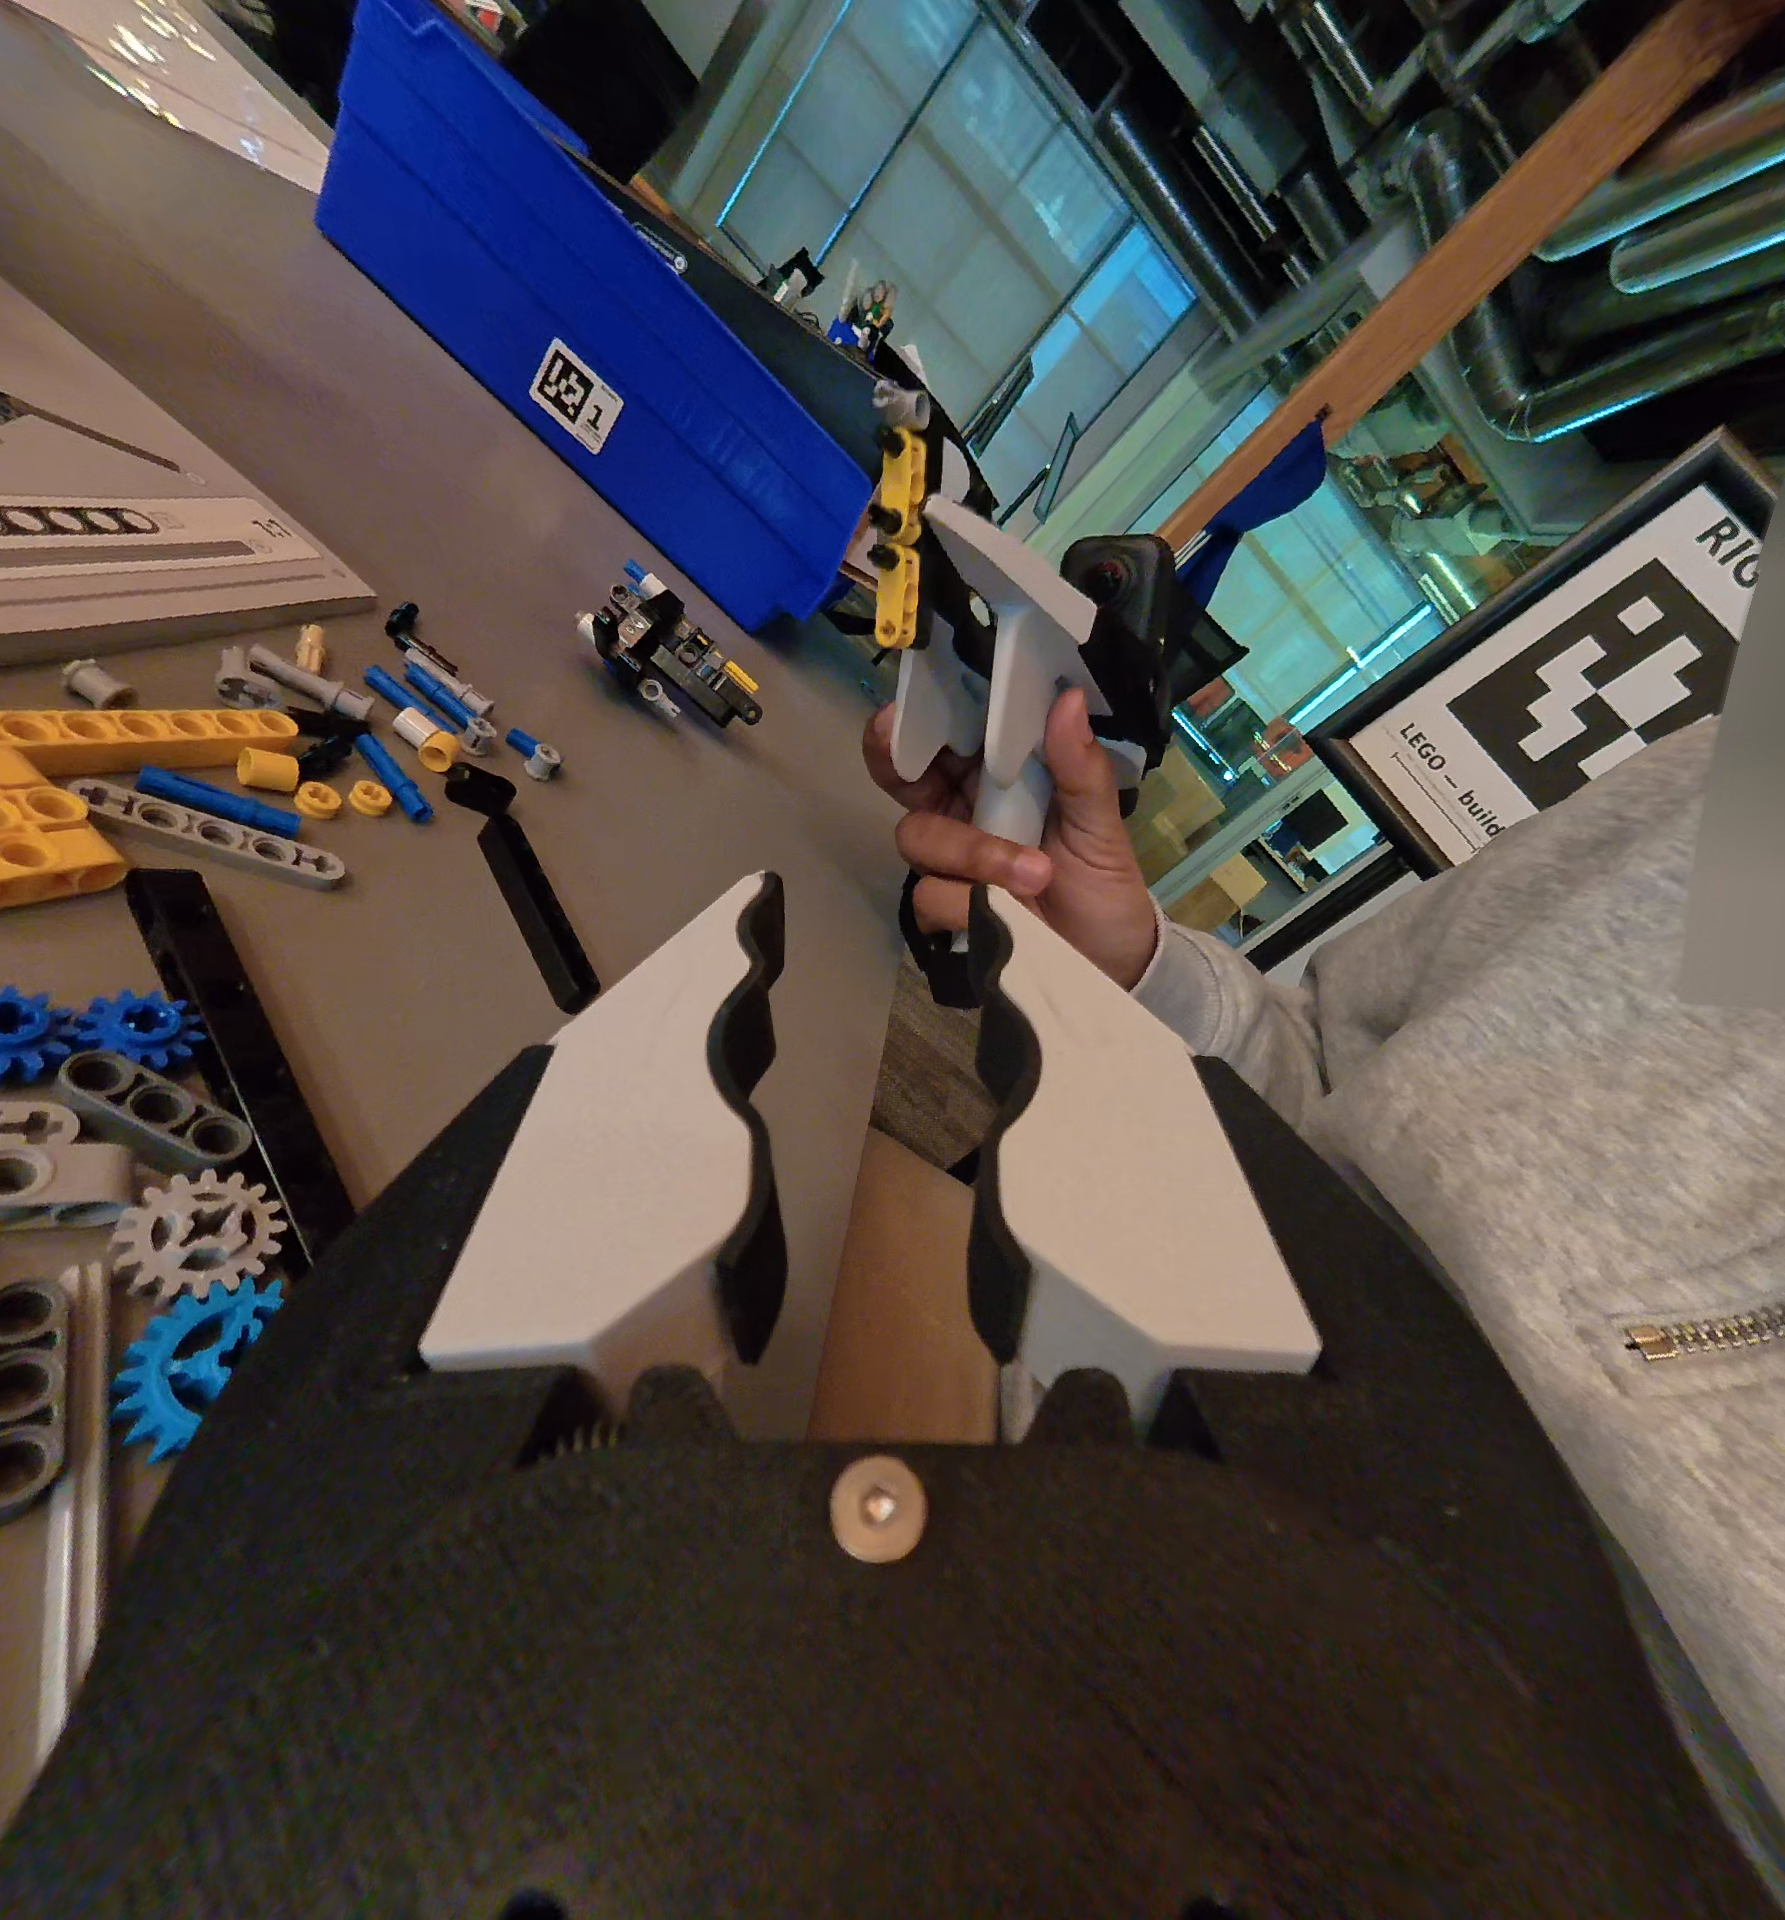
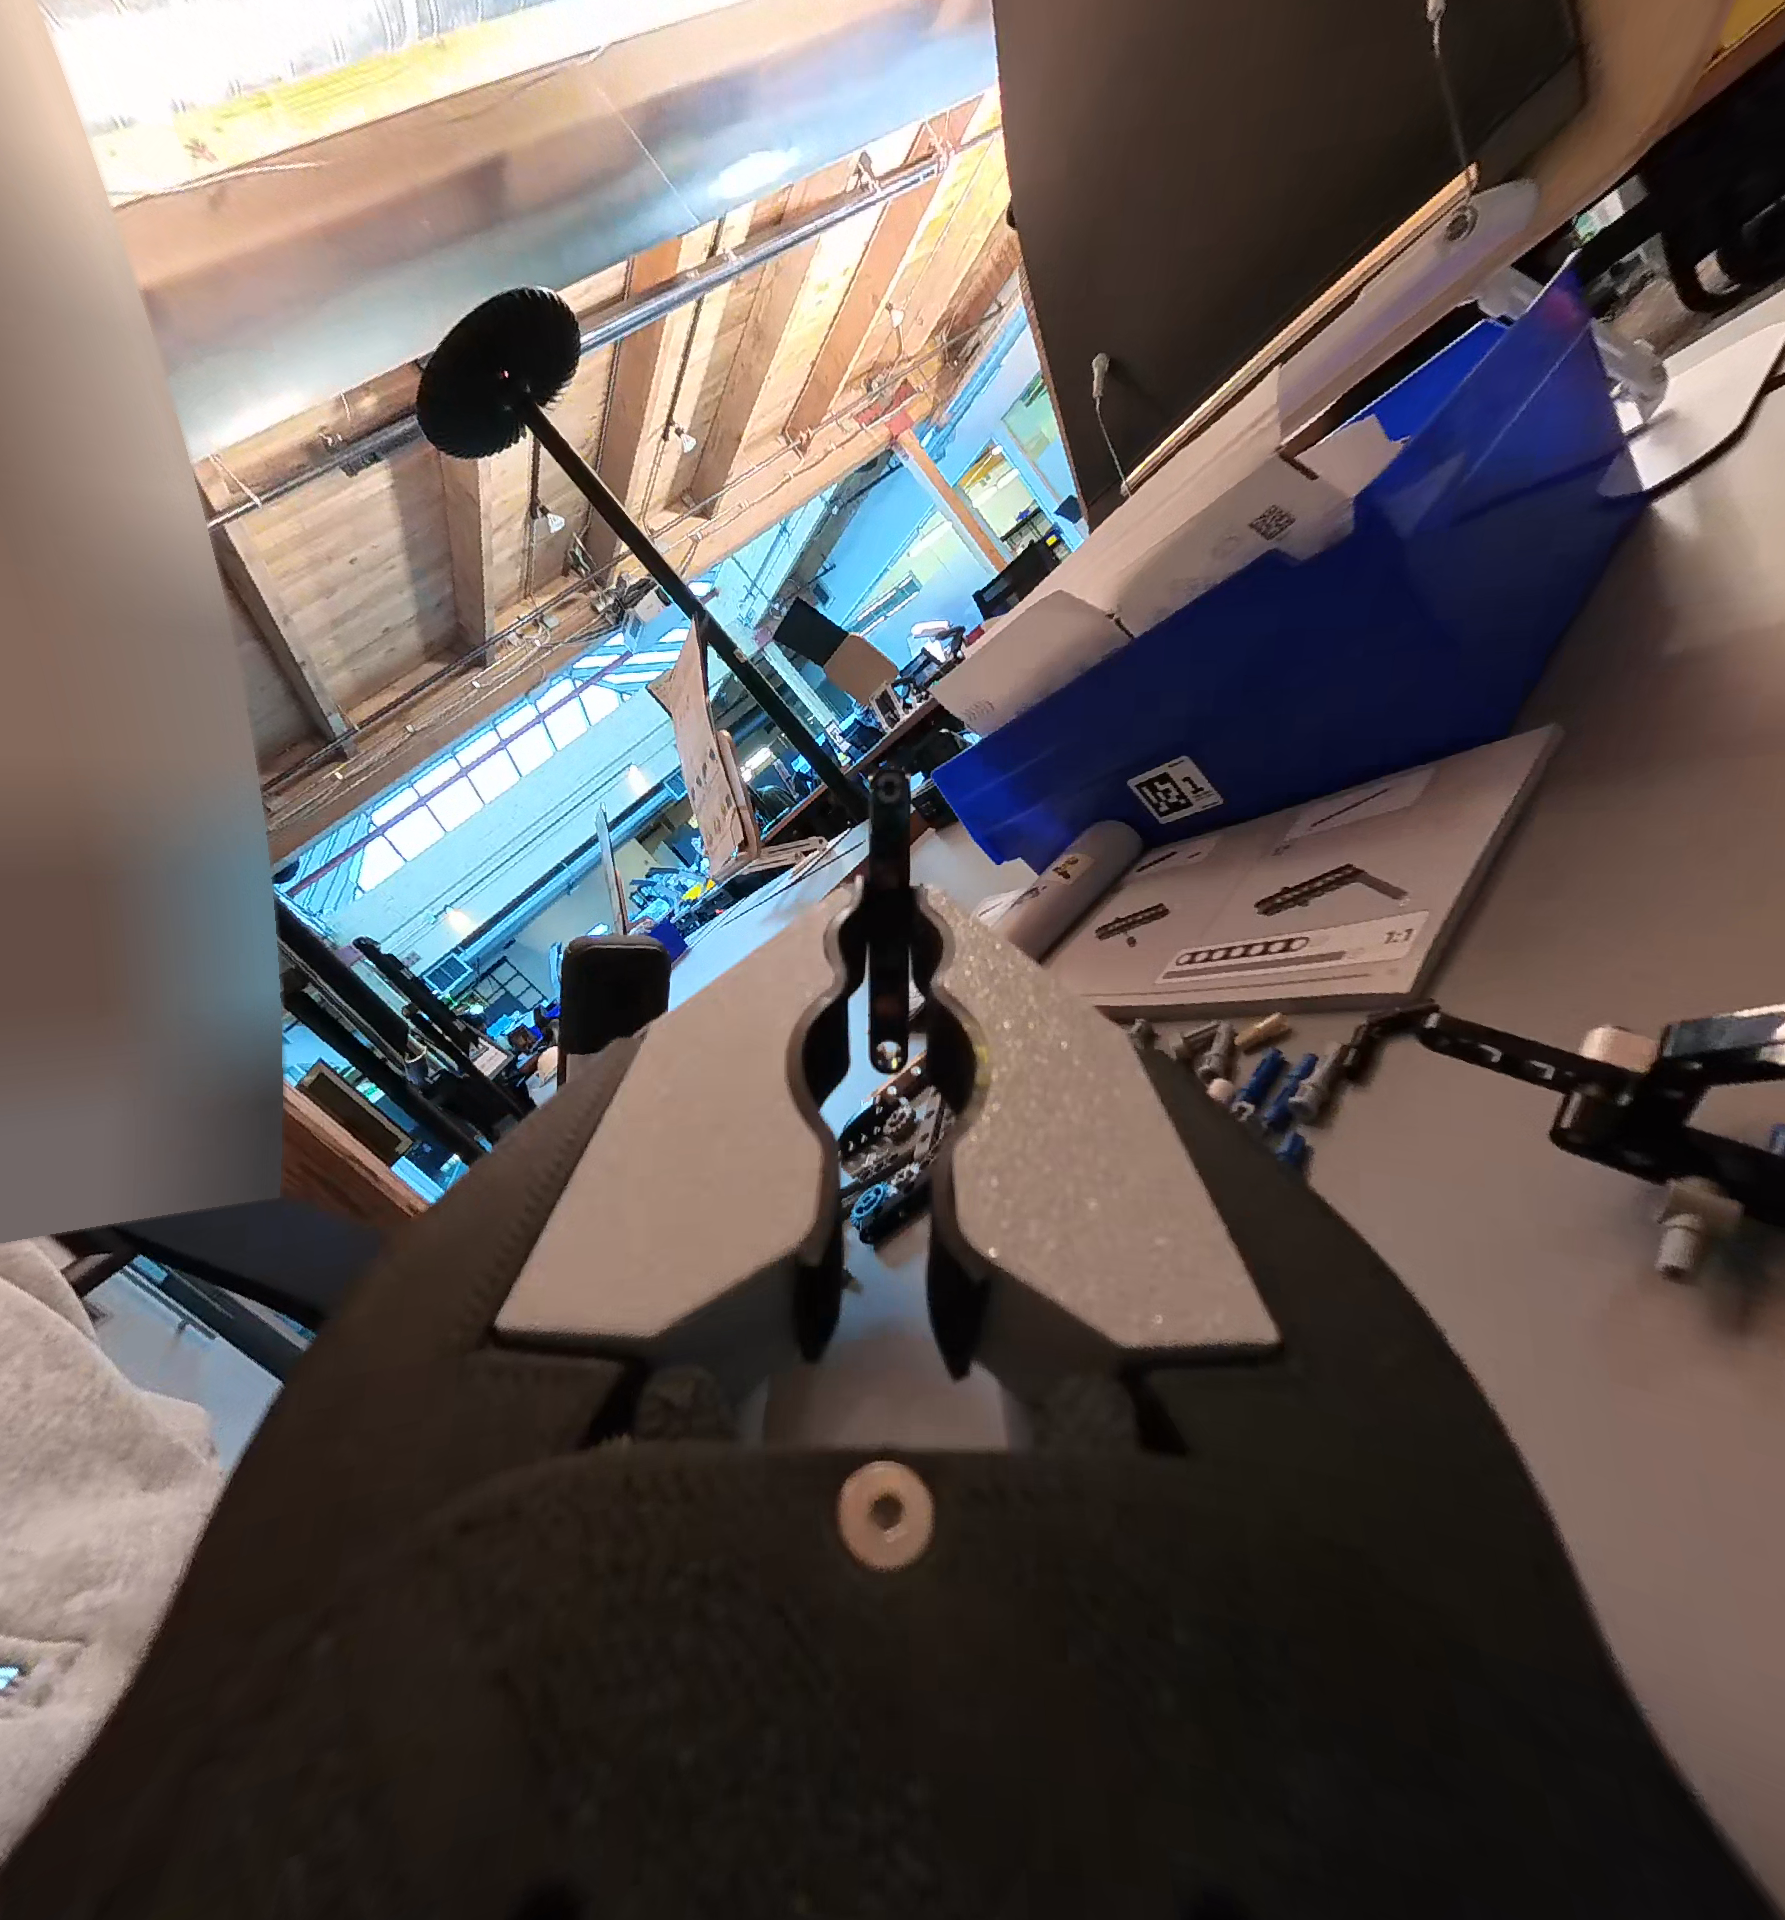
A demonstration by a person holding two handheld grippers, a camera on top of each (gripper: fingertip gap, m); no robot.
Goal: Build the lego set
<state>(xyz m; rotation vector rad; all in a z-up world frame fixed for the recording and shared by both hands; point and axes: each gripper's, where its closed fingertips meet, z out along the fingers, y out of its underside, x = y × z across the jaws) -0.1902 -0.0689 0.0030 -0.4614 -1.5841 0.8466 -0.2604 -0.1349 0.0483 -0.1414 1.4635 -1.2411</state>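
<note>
My left gripper (image 1: 872, 899) is open and empty above the near table edge. Farther off, a hand (image 1: 1075, 831) holds my right gripper (image 1: 929, 561) up in the air, and a yellow beam with black pins (image 1: 898, 540) shows at its tips. In the right wrist view my right gripper (image 2: 888, 904) is shut on a thin dark beam (image 2: 888, 935). A long black axle (image 2: 680, 613) with a black gear (image 2: 498, 374) at its far end rises from that beam. A small black sub-assembly (image 1: 664, 655) lies on the grey table (image 1: 348, 364).
Loose parts lie at the left: yellow beams (image 1: 88, 727), blue pins (image 1: 400, 717), blue gears (image 1: 0, 1029), a grey gear (image 1: 197, 1231), black beams (image 1: 535, 904). An instruction booklet (image 1: 88, 540) and a blue bin (image 1: 576, 343) lie behind. A blurred black assembly (image 2: 1646, 1081) shows at the right.
</note>
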